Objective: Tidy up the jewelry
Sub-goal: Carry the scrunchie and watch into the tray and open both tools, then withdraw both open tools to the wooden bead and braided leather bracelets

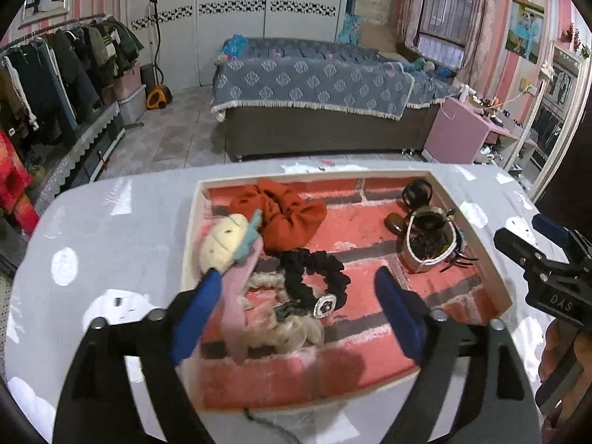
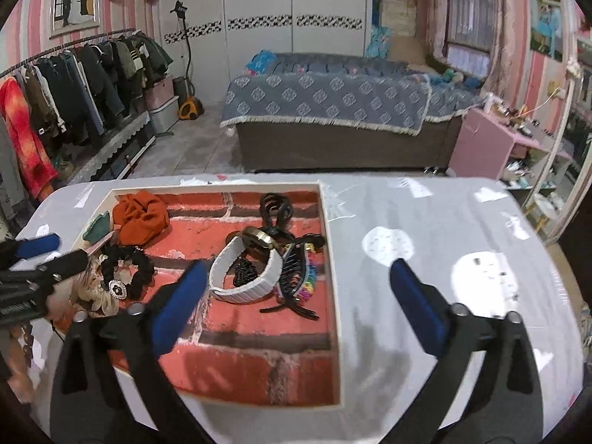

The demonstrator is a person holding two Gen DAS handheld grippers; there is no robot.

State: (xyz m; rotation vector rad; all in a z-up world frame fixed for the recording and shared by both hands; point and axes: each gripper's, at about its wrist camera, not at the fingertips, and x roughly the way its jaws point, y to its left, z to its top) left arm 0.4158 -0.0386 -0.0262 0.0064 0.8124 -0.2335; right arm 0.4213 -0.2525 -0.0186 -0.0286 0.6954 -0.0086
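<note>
Your left gripper (image 1: 296,307) stands wide apart over the tray's (image 1: 477,233) near left part, nothing pressed between its pads: the pink plush strip (image 1: 236,307) lies against the inner face of its left finger (image 1: 196,318), and the black scrunchie (image 1: 314,277) with its white-and-black charm lies between the fingers on the tray floor. Your right gripper (image 2: 296,296) is equally spread, clamped on nothing, straddling the tray's right edge; the white bracelet (image 2: 244,277) sits just beyond its left finger (image 2: 177,307), with the black claw clips (image 2: 292,277) touching the bracelet on its right. The orange scrunchie (image 2: 142,218) occupies the far left corner. The tray (brick-printed floor, pale rim) rests on a grey table (image 2: 444,244) with white spots, in a bedroom: bed (image 2: 333,107) beyond, clothes rack (image 2: 74,85) at left, pink cabinet (image 2: 484,140) at right. The pink strip's long axis runs from the tray's near edge up toward its far left corner, ending at a cream plush head (image 1: 224,240). The bracelet stands on edge, opening upward.
</note>
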